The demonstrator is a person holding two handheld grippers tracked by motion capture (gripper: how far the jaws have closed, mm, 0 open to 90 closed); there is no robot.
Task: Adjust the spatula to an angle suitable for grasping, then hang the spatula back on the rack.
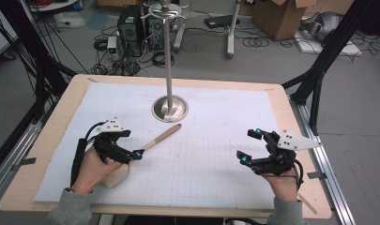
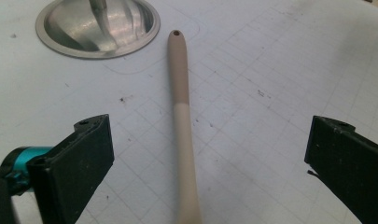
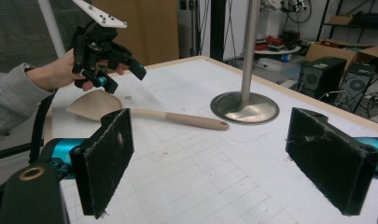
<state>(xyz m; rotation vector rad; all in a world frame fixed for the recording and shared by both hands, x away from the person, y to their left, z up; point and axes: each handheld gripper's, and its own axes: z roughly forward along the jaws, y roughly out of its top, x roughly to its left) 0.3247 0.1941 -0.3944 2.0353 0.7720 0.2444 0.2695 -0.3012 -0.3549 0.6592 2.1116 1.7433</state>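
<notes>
We hover our wide left tongs [image 1: 131, 149] over the spatula [image 2: 183, 126], ungrasped on the worktop [image 1: 216, 140]; right tongs [image 1: 251, 146] wide, well apart.

Both hand-held grippers, left gripper [image 1: 126, 146] and right gripper [image 1: 251, 146], hover with jaws spread.

Background stuff: a metal stand [image 1: 169, 56] with a round base sits at the far middle of the table [image 1: 51, 136], on a white grid mat [image 1: 216, 154]. Behind it, cardboard boxes [image 1: 282, 16], a PC tower [image 1: 130, 24] and cables on the floor.
</notes>
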